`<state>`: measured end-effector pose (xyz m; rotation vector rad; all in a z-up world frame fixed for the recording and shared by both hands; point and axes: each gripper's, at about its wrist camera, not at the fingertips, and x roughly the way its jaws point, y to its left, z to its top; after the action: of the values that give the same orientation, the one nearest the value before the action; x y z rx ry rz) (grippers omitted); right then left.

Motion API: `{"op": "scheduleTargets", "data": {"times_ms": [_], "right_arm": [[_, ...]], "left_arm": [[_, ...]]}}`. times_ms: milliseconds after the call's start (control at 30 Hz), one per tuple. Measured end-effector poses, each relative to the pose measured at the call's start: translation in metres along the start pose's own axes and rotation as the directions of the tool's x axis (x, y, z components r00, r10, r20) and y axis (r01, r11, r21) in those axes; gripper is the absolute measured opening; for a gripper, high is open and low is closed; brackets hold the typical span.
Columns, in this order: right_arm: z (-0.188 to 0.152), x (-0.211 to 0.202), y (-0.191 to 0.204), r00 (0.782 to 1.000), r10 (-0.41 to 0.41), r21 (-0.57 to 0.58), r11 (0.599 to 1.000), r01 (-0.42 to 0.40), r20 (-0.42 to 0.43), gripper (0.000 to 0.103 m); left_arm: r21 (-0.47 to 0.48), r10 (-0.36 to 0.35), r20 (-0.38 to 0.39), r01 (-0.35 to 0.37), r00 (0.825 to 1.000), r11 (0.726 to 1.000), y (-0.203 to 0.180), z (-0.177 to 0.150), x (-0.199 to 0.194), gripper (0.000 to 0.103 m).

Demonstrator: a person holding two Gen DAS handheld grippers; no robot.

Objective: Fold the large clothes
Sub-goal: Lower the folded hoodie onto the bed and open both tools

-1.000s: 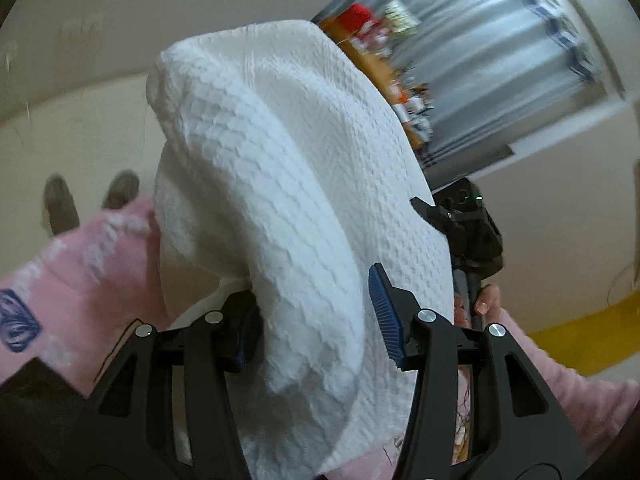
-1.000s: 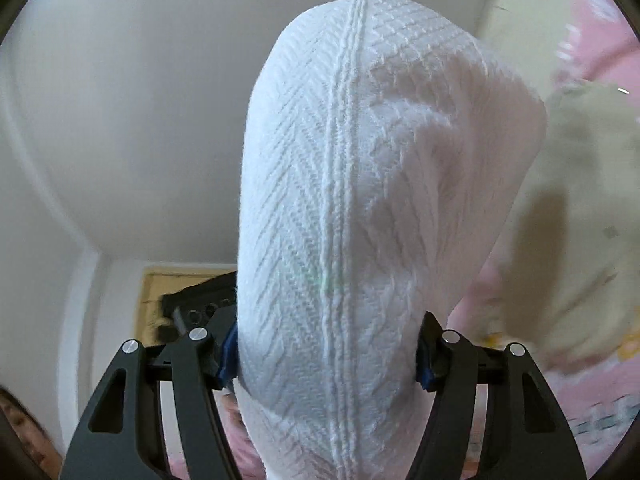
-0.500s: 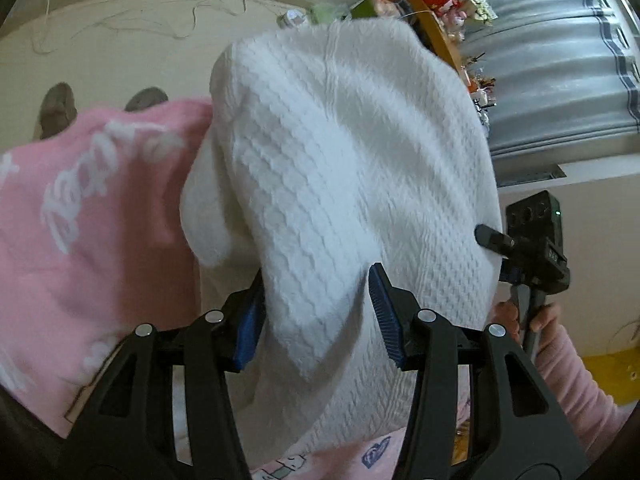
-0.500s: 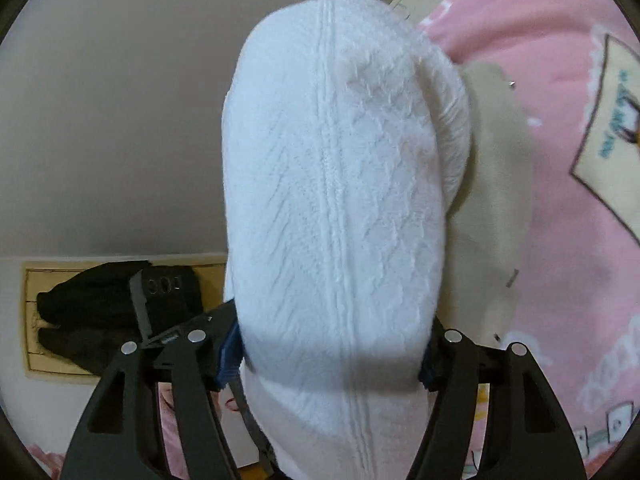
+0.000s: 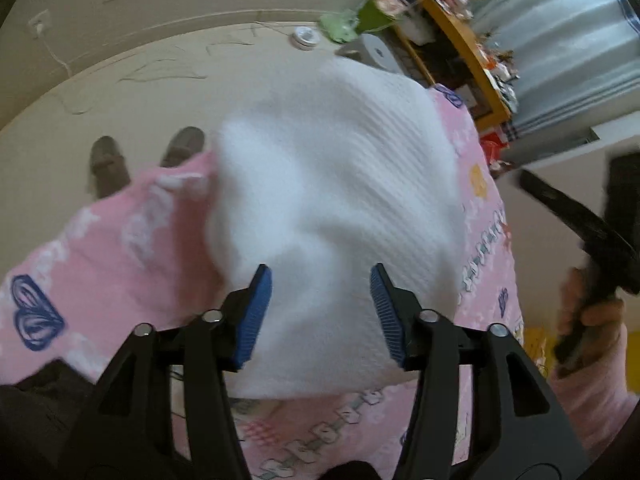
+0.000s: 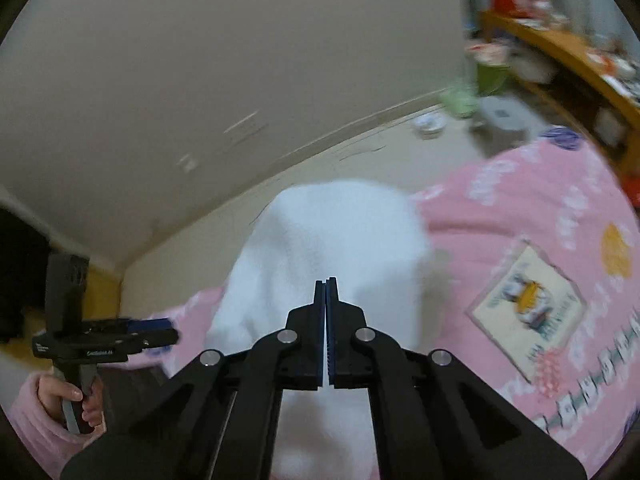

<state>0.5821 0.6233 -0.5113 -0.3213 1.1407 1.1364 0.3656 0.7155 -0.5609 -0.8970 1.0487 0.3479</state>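
Beige flooring and a plain cream wall frame a bed spread with a pink blanket (image 5: 120, 248) printed with white lettering, blue hearts and cartoon patches. On that blanket lies a white knitted sweater (image 5: 340, 184), its ribbed, waffle-like weave bunched into a soft rounded heap; in the right wrist view the same sweater (image 6: 332, 240) reads as a pale mound on the blanket's near edge, blurred by motion.

Over the sweater, the left gripper (image 5: 320, 304) has its jaws spread wide, blue ridged pads (image 5: 254, 316) clear of the cloth on either side. The right gripper (image 6: 327, 300) has its jaws pressed together with nothing between them, above the sweater; it also shows at the right rim of the left wrist view, held by a hand (image 5: 592, 320) in a pink sleeve.

Beyond the sweater, a wooden shelf (image 5: 460, 36) carries a jumble of small red, white and green items, too blurred to name. A pair of grey slippers (image 5: 140, 156) sits on the floor past the blanket's far edge. Grey striped curtains (image 5: 560, 40) hang behind the shelf.
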Motion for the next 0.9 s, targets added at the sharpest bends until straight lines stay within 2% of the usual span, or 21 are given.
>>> {"op": "scheduleTargets", "data": {"times_ms": [67,100,133,167,200,267,300,367,500,533,633,700,767,833,900], "right_arm": [[-0.011,0.038,0.005,0.994,-0.048,-0.039,0.998,0.044,-0.103,0.002],[-0.014,0.068,0.000,0.976,-0.135,-0.065,0.990,0.126,-0.171,0.001],[-0.021,0.085,0.000,0.966,-0.164,-0.089,0.985,0.148,-0.201,0.001],[-0.024,0.096,-0.005,0.958,-0.194,-0.102,0.979,0.175,-0.211,0.001],[-0.026,0.113,-0.011,0.936,-0.271,-0.132,0.960,0.246,-0.223,0.001],[-0.030,0.130,-0.025,0.903,-0.357,-0.130,0.933,0.335,-0.237,0.001],[-0.029,0.136,-0.039,0.903,-0.348,-0.062,0.937,0.344,-0.253,0.001],[-0.025,0.139,-0.063,0.916,-0.293,0.033,0.949,0.314,-0.272,0.001],[-0.019,0.144,-0.083,0.943,-0.160,0.115,0.973,0.200,-0.291,0.000],[-0.020,0.141,-0.084,0.952,-0.130,0.121,0.978,0.169,-0.278,0.000],[-0.029,0.095,-0.074,0.986,-0.018,0.146,0.988,0.044,-0.169,0.001],[-0.052,0.055,-0.055,0.996,0.008,0.113,0.994,0.002,-0.092,0.004],[-0.085,0.029,-0.034,0.998,0.039,0.076,0.997,-0.035,-0.056,0.004],[-0.126,0.017,-0.020,0.996,0.069,0.058,0.996,-0.067,-0.048,0.004],[-0.166,0.024,-0.007,0.994,0.051,0.072,0.996,-0.044,-0.092,0.004]], "left_arm": [[-0.009,0.032,-0.031,-0.033,0.999,0.999,-0.010,-0.010,0.030,0.056],[-0.020,0.072,-0.061,-0.074,0.996,0.997,-0.010,-0.014,0.055,0.056],[-0.042,0.087,-0.088,-0.091,0.992,0.995,-0.007,-0.019,0.069,0.056],[-0.061,0.081,-0.097,-0.087,0.992,0.994,0.000,-0.020,0.088,0.055],[-0.072,0.054,-0.099,-0.061,0.994,0.996,0.000,-0.019,0.097,0.055],[-0.098,-0.003,-0.088,-0.006,0.996,0.995,0.002,-0.007,0.116,0.055],[-0.098,-0.008,-0.084,0.000,0.996,0.995,-0.001,0.001,0.121,0.055],[-0.089,-0.005,-0.084,-0.002,0.996,0.996,-0.002,0.014,0.130,0.055],[-0.110,0.012,-0.095,-0.022,0.995,0.994,0.011,0.021,0.139,0.055],[-0.110,0.019,-0.095,-0.029,0.995,0.994,0.012,0.018,0.135,0.055],[-0.120,0.040,-0.092,-0.051,0.995,0.992,0.013,0.011,0.113,0.055],[-0.109,0.027,-0.041,-0.031,0.999,0.994,0.009,0.013,0.091,0.055],[-0.057,0.009,0.016,-0.008,1.000,0.998,-0.003,0.031,0.072,0.055],[0.003,0.012,0.043,-0.012,0.999,1.000,-0.013,0.057,0.071,0.055],[0.049,0.060,0.025,-0.061,0.998,0.997,-0.018,0.092,0.096,0.055]]}}
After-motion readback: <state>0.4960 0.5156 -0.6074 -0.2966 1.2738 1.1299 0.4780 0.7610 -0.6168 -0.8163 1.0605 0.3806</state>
